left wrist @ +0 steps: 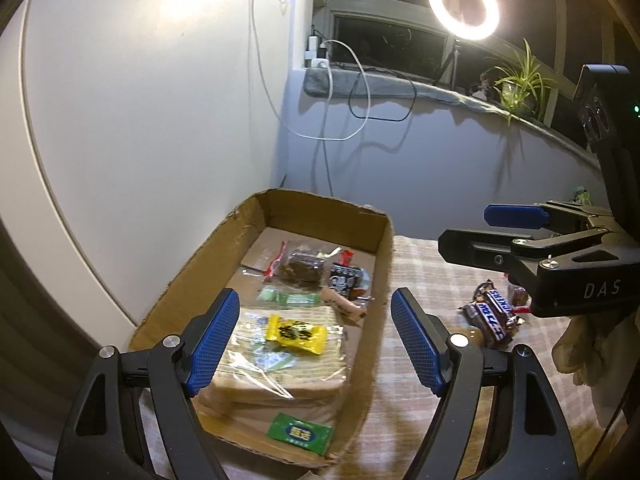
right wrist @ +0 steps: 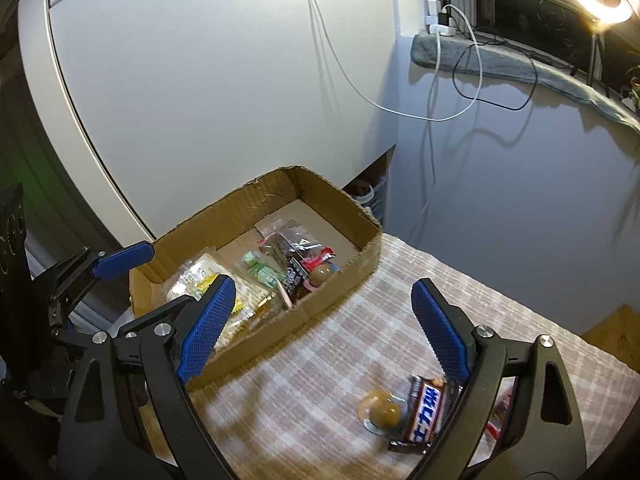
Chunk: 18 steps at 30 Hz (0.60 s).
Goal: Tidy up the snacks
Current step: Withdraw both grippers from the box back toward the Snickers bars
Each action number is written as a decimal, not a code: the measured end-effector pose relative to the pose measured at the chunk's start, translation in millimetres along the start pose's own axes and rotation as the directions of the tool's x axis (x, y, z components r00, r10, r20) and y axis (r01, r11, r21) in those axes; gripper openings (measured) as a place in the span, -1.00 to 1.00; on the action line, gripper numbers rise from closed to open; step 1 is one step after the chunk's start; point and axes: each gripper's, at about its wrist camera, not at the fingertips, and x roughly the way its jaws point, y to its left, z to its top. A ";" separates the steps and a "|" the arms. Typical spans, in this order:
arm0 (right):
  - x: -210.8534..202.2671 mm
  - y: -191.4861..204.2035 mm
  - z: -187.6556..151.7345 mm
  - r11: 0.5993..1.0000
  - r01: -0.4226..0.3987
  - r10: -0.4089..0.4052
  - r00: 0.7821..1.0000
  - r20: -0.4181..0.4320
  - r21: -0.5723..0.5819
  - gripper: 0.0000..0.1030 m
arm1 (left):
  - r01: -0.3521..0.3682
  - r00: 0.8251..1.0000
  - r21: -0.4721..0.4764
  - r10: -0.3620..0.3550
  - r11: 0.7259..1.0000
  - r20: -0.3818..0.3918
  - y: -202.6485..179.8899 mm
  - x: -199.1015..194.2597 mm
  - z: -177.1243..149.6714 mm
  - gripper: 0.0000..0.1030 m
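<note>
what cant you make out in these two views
- Left wrist view: the snacks left on the checked cloth are partly hidden behind the right gripper; their number is unclear.
- Right wrist view: the round wrapped sweet is blurred; a red wrapper hides behind the gripper's finger.
- Both views: small print on packets in the cardboard box is unreadable.

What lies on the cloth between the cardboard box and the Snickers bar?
In the right wrist view, only bare checked cloth separates the cardboard box from the Snickers bar, apart from a small round wrapped sweet beside the bar.
</note>
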 end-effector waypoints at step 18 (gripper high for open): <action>-66.7 -92.9 -66.1 0.987 0.077 -0.075 0.997 -0.019 0.140 0.78 | 0.155 0.985 0.035 -0.152 0.987 -0.080 -70.0 19.0 -26.7 0.48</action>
